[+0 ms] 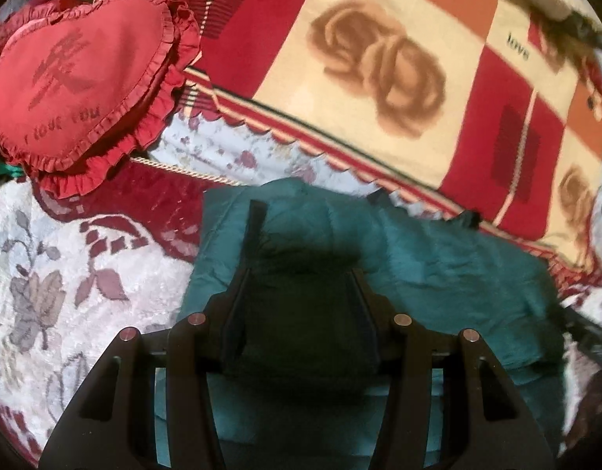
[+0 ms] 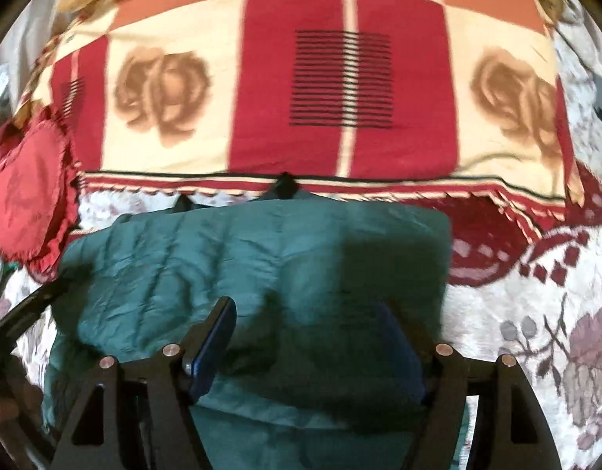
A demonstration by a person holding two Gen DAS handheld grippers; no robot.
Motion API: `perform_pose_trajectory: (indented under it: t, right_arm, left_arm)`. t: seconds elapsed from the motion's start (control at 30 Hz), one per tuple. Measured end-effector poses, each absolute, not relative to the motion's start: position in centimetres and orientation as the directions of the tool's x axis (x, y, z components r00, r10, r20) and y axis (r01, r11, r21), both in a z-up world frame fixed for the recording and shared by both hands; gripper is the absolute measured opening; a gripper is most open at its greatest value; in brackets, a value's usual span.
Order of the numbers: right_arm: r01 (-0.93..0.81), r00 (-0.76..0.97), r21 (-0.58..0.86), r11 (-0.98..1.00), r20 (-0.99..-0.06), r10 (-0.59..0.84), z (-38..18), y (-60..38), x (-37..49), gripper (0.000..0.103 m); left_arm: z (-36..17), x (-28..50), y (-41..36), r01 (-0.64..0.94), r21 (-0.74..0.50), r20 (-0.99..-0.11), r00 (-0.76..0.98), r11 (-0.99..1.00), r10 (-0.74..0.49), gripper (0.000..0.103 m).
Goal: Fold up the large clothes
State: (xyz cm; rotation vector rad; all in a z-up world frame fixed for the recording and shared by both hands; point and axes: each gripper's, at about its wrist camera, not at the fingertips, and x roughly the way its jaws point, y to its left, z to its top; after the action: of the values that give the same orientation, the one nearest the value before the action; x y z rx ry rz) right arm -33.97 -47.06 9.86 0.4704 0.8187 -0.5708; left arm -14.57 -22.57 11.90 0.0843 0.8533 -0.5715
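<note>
A puffy teal jacket (image 1: pixel 438 266) lies folded into a thick block on the bed, also seen in the right wrist view (image 2: pixel 222 243). My left gripper (image 1: pixel 301 274) sits over its near left part. A dark bunch of the jacket fills the gap between the black fingers and touches both, so it is shut on the cloth. My right gripper (image 2: pixel 305 305) hangs over the jacket's near right part. Its blue-padded fingers (image 2: pixel 218 337) stand wide apart, with the thick fold lying between them and the pads not pressing on it.
A red heart-shaped frilled cushion (image 1: pixel 77 78) lies to the left of the jacket. A red, cream and orange rose-patterned blanket (image 2: pixel 340 78) covers the far side. The floral bedspread (image 2: pixel 536 313) shows on both sides. Part of the other black gripper (image 2: pixel 26 305) crosses the left edge.
</note>
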Motion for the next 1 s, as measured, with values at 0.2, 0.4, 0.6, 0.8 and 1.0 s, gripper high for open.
perform_pose_trajectory:
  t: [0.2, 0.4, 0.6, 0.8, 1.0]
  right_arm:
    - [0.643, 0.485, 0.122, 0.756, -0.829, -0.279, 6.5, -47.4, -33.4, 0.074]
    - [0.629, 0.509, 0.15, 0.763, -0.821, -0.258, 8.1, -47.0, -35.1, 0.076]
    - [0.588, 0.552, 0.142, 0.796, -0.791, -0.266, 11.7, -44.3, -39.6, 0.076]
    - [0.573, 0.556, 0.162, 0.803, -0.797, -0.236, 12.4, -41.8, -44.4, 0.08]
    - [0.582, 0.544, 0.174, 0.795, -0.81, -0.22, 11.6, -39.7, -47.7, 0.08]
  left_arm:
    - [9.1, -14.5, -25.0, 0.523, -0.076, -0.797, 0.48, 0.849, -0.367, 0.049]
    - [9.6, -15.6, -24.3, 0.544, -0.036, -0.795, 0.493, 0.839, -0.354, 0.049]
    - [12.3, -18.3, -21.0, 0.565, -0.033, -0.753, 0.528, 0.824, -0.392, 0.049]
    - [12.9, -20.7, -17.2, 0.571, -0.025, -0.755, 0.527, 0.821, -0.39, 0.049]
    - [13.2, -22.9, -14.0, 0.564, -0.03, -0.747, 0.536, 0.825, -0.394, 0.049]
